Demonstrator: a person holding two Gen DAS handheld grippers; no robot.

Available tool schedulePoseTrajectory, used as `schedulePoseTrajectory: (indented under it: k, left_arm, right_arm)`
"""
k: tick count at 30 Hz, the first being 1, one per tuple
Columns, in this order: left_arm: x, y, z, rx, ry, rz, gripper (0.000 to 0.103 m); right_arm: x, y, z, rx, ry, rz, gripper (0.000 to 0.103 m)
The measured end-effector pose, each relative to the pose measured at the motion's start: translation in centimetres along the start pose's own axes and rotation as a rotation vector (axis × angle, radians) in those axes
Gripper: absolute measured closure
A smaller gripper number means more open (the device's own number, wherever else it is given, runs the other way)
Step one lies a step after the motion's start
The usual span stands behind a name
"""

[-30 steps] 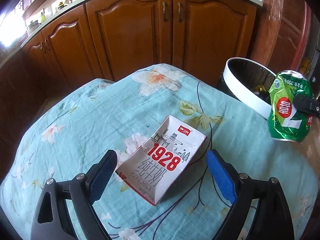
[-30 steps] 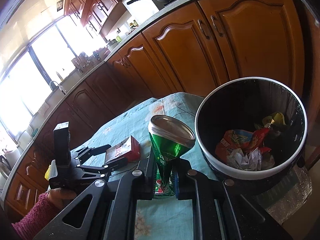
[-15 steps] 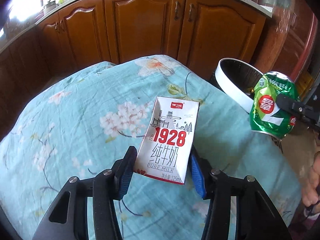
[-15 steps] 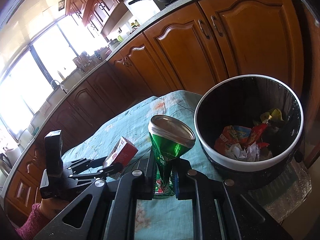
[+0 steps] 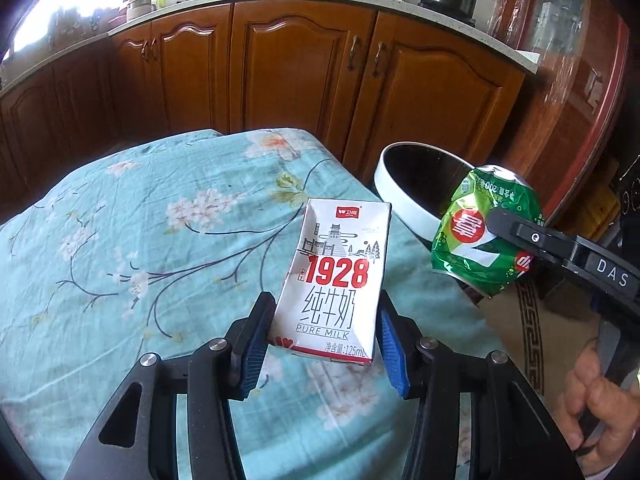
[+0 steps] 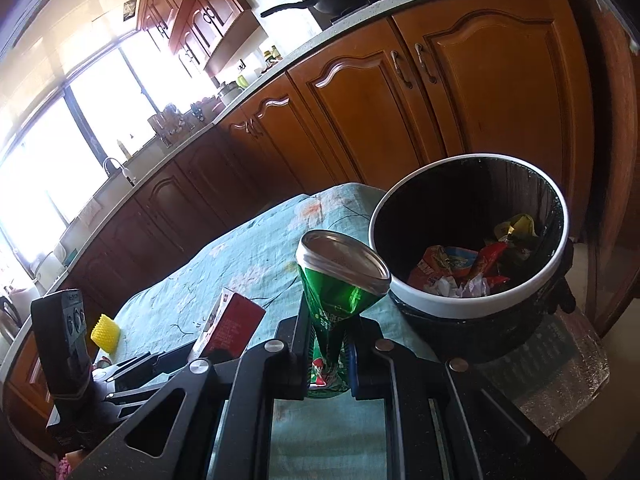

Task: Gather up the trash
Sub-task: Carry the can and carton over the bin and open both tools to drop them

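Left tongs (image 5: 324,340) clamped low on milk carton (image 5: 336,284) above surface (image 5: 120,248), right tongs (image 6: 330,354) pinching crushed green can (image 6: 340,280) beside bin (image 6: 472,304); risk: dented carton pivoting out, or early release missing rim.

A white cardboard milk carton (image 5: 334,286) printed with red "1928" stands upright at lower centre, dented along its left edge. A crushed green aluminium can (image 5: 486,230), pinched at its middle, sits right of it before the white-rimmed black trash bin (image 6: 472,308) holding crumpled wrappers.
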State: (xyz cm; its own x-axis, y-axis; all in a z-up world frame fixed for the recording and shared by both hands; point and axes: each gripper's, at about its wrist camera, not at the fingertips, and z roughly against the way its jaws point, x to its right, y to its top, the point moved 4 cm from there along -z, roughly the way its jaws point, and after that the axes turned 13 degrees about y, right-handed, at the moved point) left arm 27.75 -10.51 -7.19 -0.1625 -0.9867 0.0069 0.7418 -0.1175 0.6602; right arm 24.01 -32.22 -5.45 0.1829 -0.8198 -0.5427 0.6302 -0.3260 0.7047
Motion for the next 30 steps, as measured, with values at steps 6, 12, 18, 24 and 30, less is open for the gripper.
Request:
schedulePoseTrajectory:
  k: [6, 12, 18, 24, 30]
  left_arm:
    - [2.2, 0.2, 0.8, 0.006, -0.012, -0.024, 0.055]
    - [3.9, 1.1, 0.1, 0.002, -0.027, -0.047, 0.055]
    - [4.8, 1.9, -0.5, -0.002, -0.04, -0.047, 0.055]
    - [5.6, 2.6, -1.1, -0.002, -0.047, -0.053, 0.055]
    - [6.3, 3.2, -1.9, -0.002, -0.05, -0.061, 0.055]
  right_arm:
    - [1.0, 0.4, 1.6, 0.022, -0.013, -0.008, 0.09]
    - [2.1, 0.8, 2.9, 0.045, -0.03, -0.017, 0.09]
    - [3.4, 1.3, 4.0, 0.066, -0.042, -0.027, 0.09]
    - [4.4, 1.5, 4.4, 0.069, -0.049, -0.034, 0.09]
    - [5.0, 1.7, 4.6, 0.076, -0.057, -0.038, 0.09]
